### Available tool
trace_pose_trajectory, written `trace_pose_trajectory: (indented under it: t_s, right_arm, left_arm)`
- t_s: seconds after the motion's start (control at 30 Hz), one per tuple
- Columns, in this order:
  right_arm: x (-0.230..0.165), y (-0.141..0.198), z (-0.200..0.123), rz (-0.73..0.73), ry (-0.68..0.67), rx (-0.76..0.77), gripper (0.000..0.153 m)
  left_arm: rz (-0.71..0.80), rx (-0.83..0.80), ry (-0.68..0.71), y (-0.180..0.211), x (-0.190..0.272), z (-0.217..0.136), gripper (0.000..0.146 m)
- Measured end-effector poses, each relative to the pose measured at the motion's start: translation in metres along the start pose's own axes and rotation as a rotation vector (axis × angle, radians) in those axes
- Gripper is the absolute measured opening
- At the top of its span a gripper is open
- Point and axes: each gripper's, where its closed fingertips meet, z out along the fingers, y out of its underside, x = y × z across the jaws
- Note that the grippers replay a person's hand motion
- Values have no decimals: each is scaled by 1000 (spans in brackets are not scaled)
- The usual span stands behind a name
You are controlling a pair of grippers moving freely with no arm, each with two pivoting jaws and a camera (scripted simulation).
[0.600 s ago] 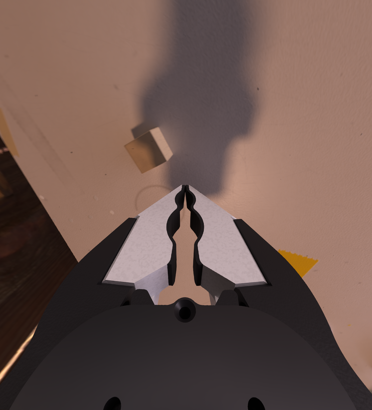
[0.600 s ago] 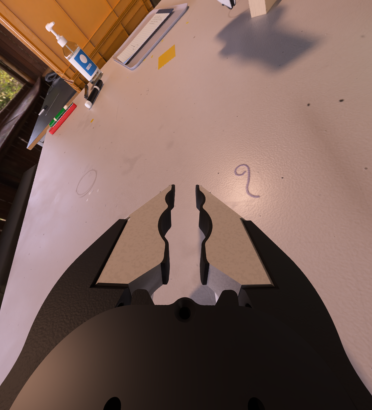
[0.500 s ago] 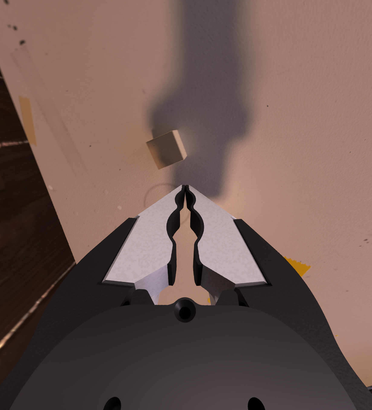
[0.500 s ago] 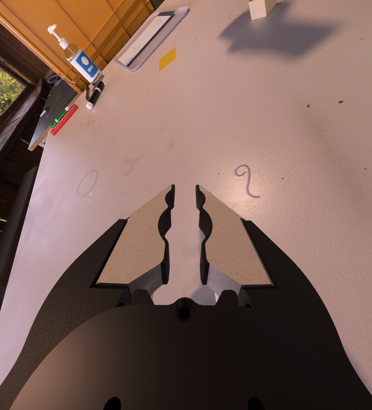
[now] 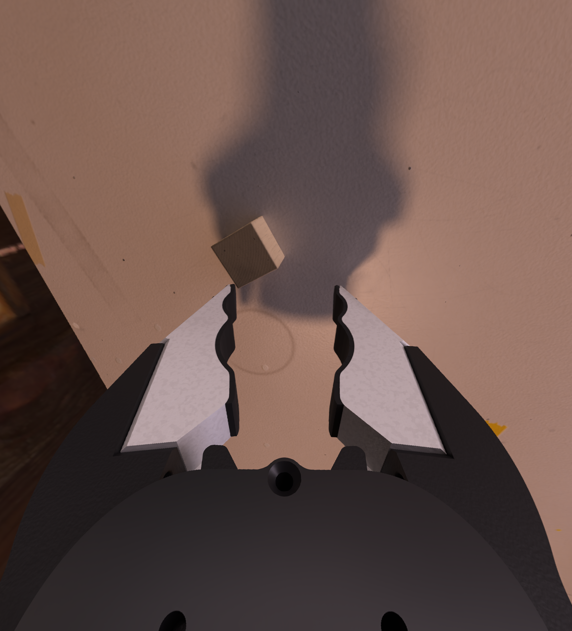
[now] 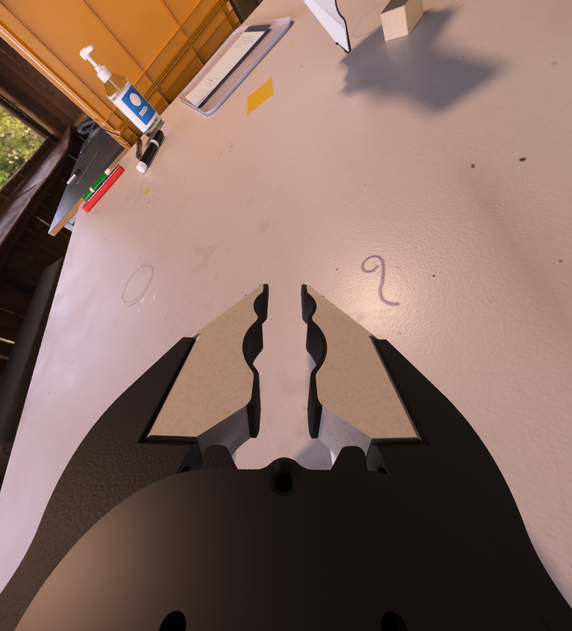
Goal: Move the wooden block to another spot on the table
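Wooden block (image 5: 246,252) sits on the surface (image 5: 482,170) just above centre frame, apparently just beyond my left claw (image 5: 283,290), whose jaws are spread wide and empty. My right claw (image 6: 284,288) hovers elsewhere, jaws parted, holding nothing.
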Motion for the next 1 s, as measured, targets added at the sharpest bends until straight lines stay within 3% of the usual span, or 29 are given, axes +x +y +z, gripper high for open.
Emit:
trace_pose_trajectory:
  t_s: [0.13, 0.23, 0.47, 0.57, 0.7, 0.77, 0.87, 1.0]
  right_arm:
    - [0, -1, -1, 0, -4, 6, 19]
    - [-1, -1, -1, -1, -8, 10, 19]
    - [-2, -2, -2, -2, -13, 15, 19]
    - [-2, -2, -2, -3, -17, 16, 19]
    - [-2, -2, -2, -3, -18, 18, 19]
    - [-2, -2, -2, -4, -19, 19, 19]
    - [-2, -2, -3, -6, -18, 23, 19]
    - [-3, -3, -3, -6, -23, 24, 20]
  left_arm:
    - [-73, 62, -3, -1, -10, -12, 32]
    - [-119, 107, 25, 0, -14, -21, 23]
    - [-138, 59, 124, 7, 11, -21, 25]
    - [-171, 62, 156, 5, 14, -24, 48]
    - [-310, 158, 108, -10, -9, -24, 61]
    - [-389, 131, 77, -10, -18, -14, 64]
    - [-480, 64, 78, -6, -22, 3, 57]
    - [-529, 118, 105, -11, -23, 6, 34]
